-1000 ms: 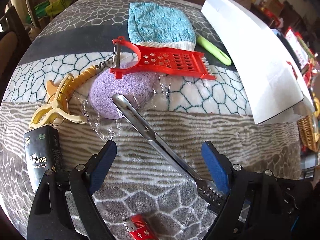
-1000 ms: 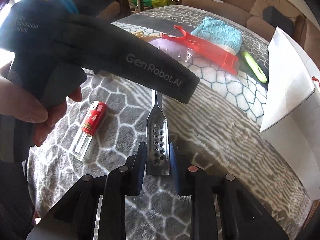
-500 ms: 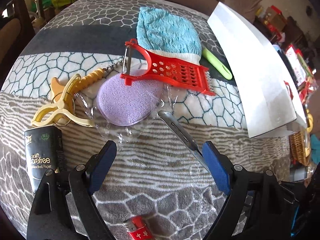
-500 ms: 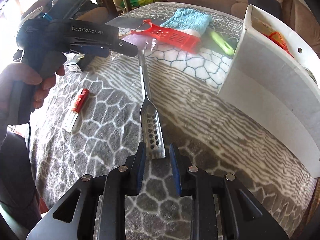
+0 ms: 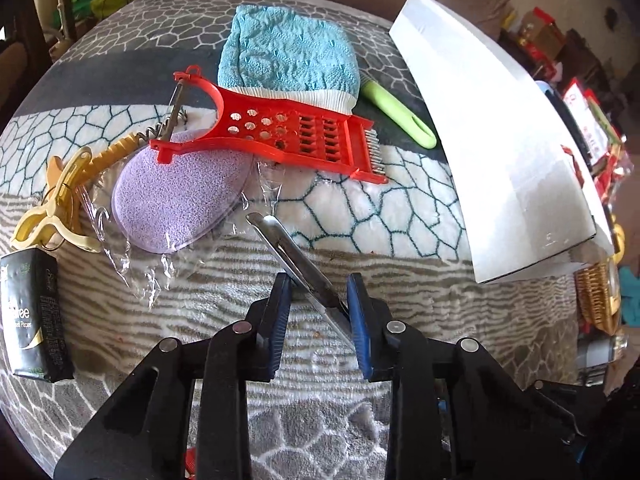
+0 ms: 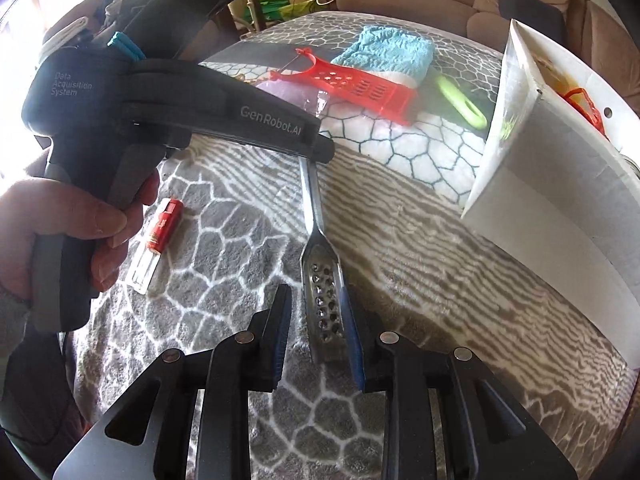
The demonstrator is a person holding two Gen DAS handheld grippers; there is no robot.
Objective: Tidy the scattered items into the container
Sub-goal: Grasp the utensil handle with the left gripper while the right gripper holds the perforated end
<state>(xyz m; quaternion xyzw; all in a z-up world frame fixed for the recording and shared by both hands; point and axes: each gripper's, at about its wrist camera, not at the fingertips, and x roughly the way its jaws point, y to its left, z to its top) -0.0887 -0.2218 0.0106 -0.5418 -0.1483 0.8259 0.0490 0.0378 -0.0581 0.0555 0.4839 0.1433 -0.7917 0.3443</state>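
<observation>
Metal slotted spatula (image 6: 322, 280) stiff, light, slick; spans both grippers above blanket. Left gripper (image 5: 318, 312) half-closed around handle, grip uncertain. Right gripper (image 6: 316, 340) loosened, one pad touching perforated blade. Flat handle safest hold. White box (image 6: 560, 200) near right.

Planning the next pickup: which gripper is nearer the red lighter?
Left. The left gripper hangs just beyond the red lighter, over the metal grater's handle; the right gripper sits farther across, at the grater's perforated end.
</observation>
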